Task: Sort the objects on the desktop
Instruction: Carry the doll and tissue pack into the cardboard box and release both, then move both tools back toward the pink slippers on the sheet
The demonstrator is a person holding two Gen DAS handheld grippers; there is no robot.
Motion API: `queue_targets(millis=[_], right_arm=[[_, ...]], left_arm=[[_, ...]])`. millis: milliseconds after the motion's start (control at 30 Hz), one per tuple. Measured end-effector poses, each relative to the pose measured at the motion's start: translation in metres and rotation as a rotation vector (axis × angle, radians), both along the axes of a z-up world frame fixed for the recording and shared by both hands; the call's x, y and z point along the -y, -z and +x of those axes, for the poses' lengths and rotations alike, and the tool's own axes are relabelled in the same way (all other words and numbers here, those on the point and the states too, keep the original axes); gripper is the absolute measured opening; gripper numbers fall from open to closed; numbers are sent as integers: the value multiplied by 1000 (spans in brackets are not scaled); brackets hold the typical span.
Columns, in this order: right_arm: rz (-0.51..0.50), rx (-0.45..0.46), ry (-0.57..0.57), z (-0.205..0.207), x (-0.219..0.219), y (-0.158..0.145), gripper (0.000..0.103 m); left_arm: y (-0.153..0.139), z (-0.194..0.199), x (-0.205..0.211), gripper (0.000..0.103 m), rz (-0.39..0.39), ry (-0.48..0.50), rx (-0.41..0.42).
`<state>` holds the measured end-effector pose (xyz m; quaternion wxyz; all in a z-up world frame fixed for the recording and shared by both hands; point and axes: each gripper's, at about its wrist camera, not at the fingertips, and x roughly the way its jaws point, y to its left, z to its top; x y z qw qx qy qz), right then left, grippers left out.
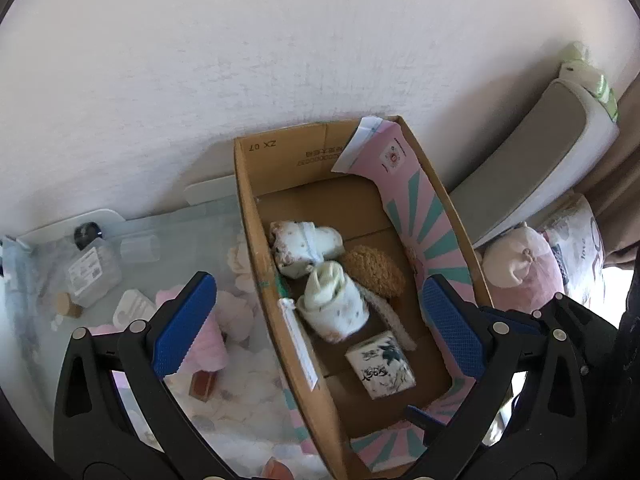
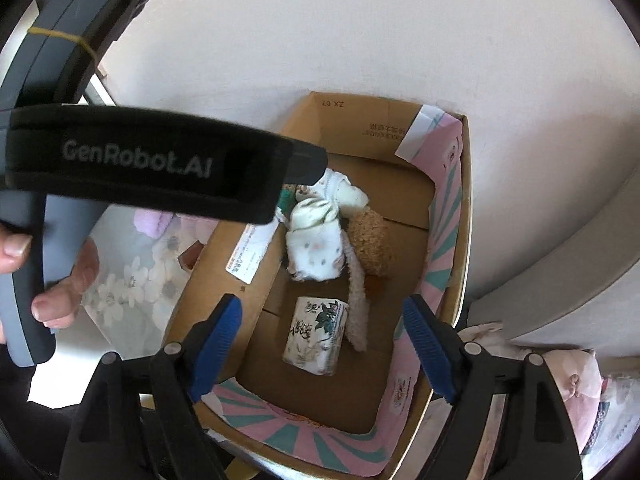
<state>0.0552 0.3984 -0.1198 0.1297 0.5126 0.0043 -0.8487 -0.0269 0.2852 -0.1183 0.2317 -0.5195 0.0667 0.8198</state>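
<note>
Left wrist view first: the left gripper (image 1: 320,322) is spread wide with nothing between its blue pads (image 1: 182,326), hanging over a cardboard box (image 1: 250,216) that's set against a white wall (image 1: 200,60). "ZX 07" can be read upside down on the box's far inner wall, next to a line of print too small to make out. Inside the box, two rolled cloths (image 1: 306,248) (image 1: 334,306), a brown fuzzy toy (image 1: 374,270) and a tissue pack (image 1: 380,364) with ink-style lettering are seen lying on the bottom. A pink-and-teal sheet (image 1: 424,216) is leaned along the right inner wall. Off to the left of the box, a clear bottle (image 1: 90,268) with a white label is laid on a floral cloth (image 1: 240,376).

Right wrist view: the right gripper (image 2: 322,346) is also parted, empty, above the same box (image 2: 464,208). The tissue pack (image 2: 314,334) is found near the front, the toy (image 2: 370,242) and a rolled cloth (image 2: 314,246) behind it. "GenRobot.AI" is printed on a black strap (image 2: 140,160) across the left, and a hand (image 2: 60,280) is wrapped round a grey handle there.
</note>
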Motion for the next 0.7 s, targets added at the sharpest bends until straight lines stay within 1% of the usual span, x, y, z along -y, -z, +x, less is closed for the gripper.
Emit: queue_targets(millis=[100,200,300,467,500,700], right_arm=[[28,15,3,0,3,-3,80],[-7,10,1,2,2,-10,80],[-32,-23,16,11,10,-23,80],[-47,-48,51,1,22,-37,80],[-45,-53,51,-3,25,-34,80],[-41,-120,42,-9,44,-59,80]], left_arm=[[-8,5,9,103,-2,2,-18],[-18,10,23,103,-5,-11,-42],[-27,12,40,103,1,-25,-56],[-44,14,73,103,22,-61,-84],[-49,14,83,103,25,-73,-94],[-73,13,133,103,74,-138,-132]])
